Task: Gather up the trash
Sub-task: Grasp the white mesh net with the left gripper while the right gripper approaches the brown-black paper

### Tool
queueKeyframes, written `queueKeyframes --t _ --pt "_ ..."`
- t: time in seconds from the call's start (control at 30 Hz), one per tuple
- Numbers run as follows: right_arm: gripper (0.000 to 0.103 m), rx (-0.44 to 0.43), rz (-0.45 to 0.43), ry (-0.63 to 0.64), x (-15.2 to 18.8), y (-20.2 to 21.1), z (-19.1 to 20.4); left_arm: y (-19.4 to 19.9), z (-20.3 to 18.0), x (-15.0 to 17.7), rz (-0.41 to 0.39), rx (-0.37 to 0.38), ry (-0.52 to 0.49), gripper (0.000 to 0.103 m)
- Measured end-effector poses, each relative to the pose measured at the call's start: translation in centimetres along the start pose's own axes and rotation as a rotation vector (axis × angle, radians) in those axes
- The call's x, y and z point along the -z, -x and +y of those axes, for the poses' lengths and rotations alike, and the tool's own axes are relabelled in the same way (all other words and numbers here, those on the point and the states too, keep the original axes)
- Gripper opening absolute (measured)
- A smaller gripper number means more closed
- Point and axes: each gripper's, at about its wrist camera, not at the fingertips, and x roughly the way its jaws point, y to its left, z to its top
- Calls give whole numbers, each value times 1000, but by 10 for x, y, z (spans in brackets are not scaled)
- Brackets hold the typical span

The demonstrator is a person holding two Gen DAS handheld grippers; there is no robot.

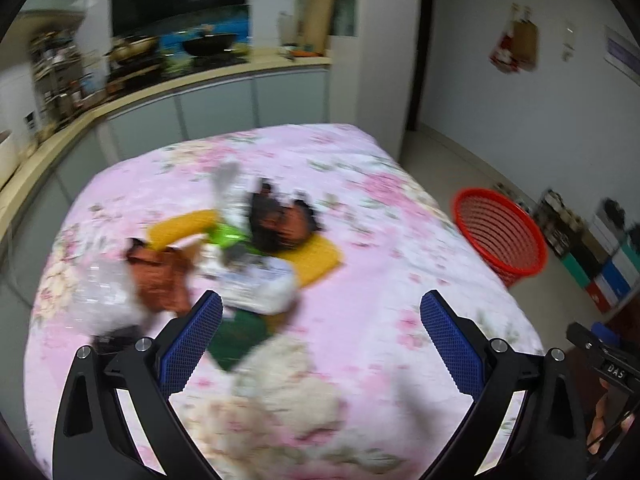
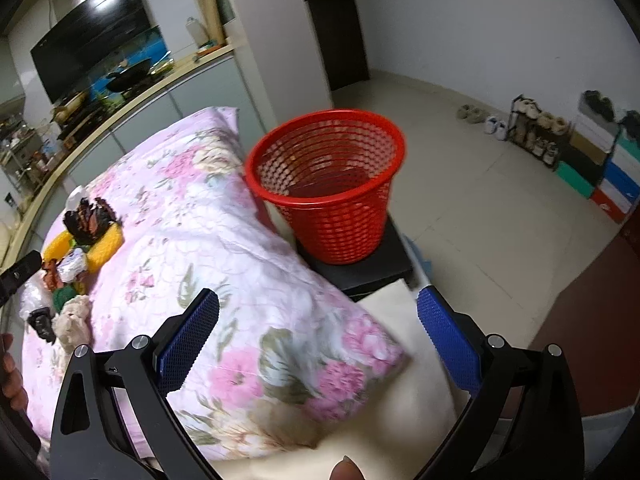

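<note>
both claws — left claw [image 1: 320, 312] and right claw [image 2: 318, 310] — gape empty over the floral desk [image 1: 400, 240], the trash pile [image 1: 224, 256] untouched at frame centre-left, the red basket [image 2: 326, 184] apparently empty — collecting hasn't begun.

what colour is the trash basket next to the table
The trash basket is red, an open mesh plastic; it shows best in the right wrist view.

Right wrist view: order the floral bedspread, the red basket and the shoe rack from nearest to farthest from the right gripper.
From the open right gripper:
1. Floral bedspread, directly under the fingers.
2. Red basket, ahead on a black stand.
3. Shoe rack, far right by the wall.
</note>
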Motion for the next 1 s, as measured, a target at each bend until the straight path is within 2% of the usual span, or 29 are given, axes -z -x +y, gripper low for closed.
queueKeyframes --t 0.13,0.2,0.43,0.57,0.6,0.7,0.83,0.9,1.0 --pt "97 -39 24 26 -4 -10 13 1 30 7 28 -35 48 96" --pt "97 -52 33 48 -6 -15 22 -4 34 14 60 -23 58 96" --pt "97 -75 32 134 -16 -26 55 -44 20 50 195 20 49 96" --pt "97 -85 21 177 -23 -27 70 -59 17 58 220 27 48 95" --pt "97 -89 24 188 -25 -29 74 -62 16 60 222 26 44 93" --pt "97 -107 42 217 -29 -37 89 -69 16 62 237 23 38 70" --pt "97 -145 53 272 -32 -43 115 -66 24 61 218 12 39 47" --pt "97 -173 55 300 -36 -45 131 -61 32 62 216 20 56 42" --pt "97 -212 49 342 -39 -48 154 -48 45 65 197 25 72 39"
